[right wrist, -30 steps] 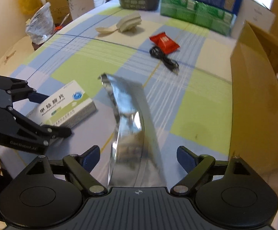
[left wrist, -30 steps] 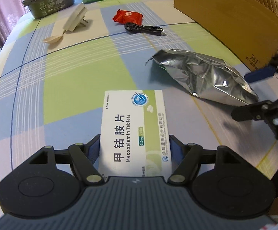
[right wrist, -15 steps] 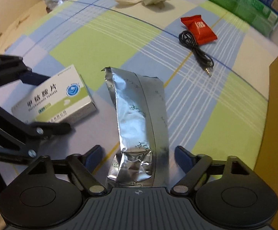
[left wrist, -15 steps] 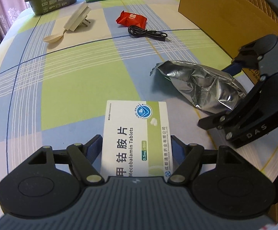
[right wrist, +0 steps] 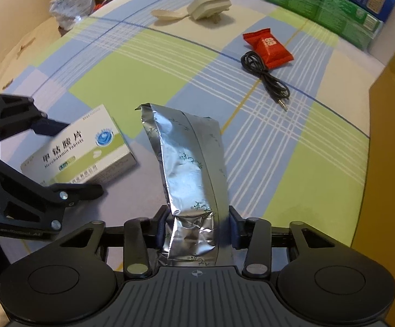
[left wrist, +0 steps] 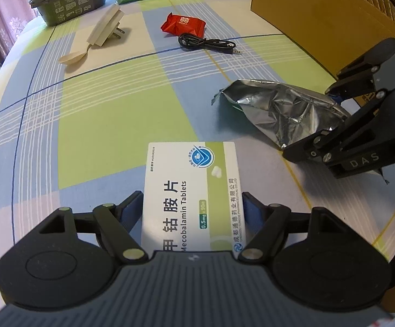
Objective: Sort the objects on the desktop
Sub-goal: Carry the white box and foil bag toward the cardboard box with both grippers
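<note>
The left tool [left wrist: 192,210] pinches the white-and-green tablet box [left wrist: 190,190] by its long sides, the box lying flat on the checked bench [left wrist: 110,114]. Just beside it, the right tool [right wrist: 197,227] is closing on the near end of the crumpled silver foil pouch [right wrist: 186,163], pads at its sides. Farther off lie a black audio cable [left wrist: 205,45], a red snack packet [left wrist: 183,24], a cream plug adapter [left wrist: 104,28] and spoon [left wrist: 72,57], with a cardboard box [left wrist: 320,24] to the right.

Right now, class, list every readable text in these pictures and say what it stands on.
"Mecobalamin Tablets": white and green medicine box.
"0.5mg": same box.
"DAS": black right gripper.
Print on the crinkled silver foil pouch, red snack packet and green cartons: too small.
</note>
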